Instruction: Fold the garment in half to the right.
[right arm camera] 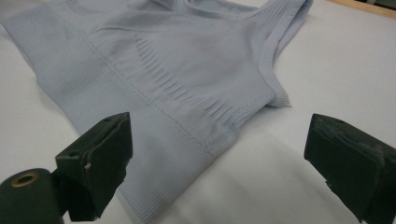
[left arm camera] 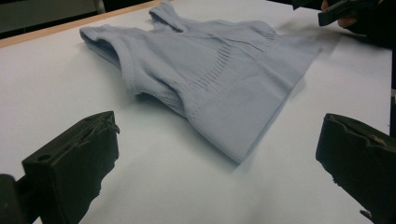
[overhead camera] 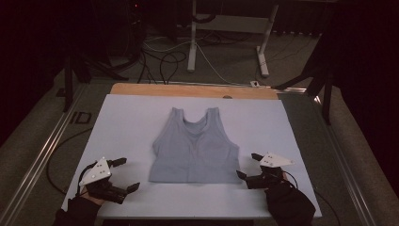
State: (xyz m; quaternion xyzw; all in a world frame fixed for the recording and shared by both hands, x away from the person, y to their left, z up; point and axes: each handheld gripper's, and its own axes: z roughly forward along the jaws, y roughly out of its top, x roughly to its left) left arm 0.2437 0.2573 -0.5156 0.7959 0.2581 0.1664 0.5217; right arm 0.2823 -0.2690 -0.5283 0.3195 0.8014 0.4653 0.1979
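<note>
A pale blue top (overhead camera: 195, 147) is laid flat near the middle of the white board (overhead camera: 122, 122), straps toward the far edge and hem toward the near edge. No fold is seen in it yet; both side edges and the hem lie spread out, so the work is judged to be at its very start, with all handling of the top left to do.

The left gripper (overhead camera: 126, 174) is held near the near left corner of the board, well apart from the top's lower left corner. Its jaws are spread wide and nothing is gripped between them; in the left gripper view the hem corner (left arm camera: 238, 156) lies ahead of the jaws, untouched.

The right gripper (overhead camera: 248, 165) is placed just beside the top's lower right corner, jaws likewise wide apart and empty. In the right gripper view the ribbed hem (right arm camera: 177, 168) runs in between the jaws, though whether the near jaw brushes the cloth cannot be told for certain.

A first grasp at the two hem corners is probably what is being prepared.
</note>
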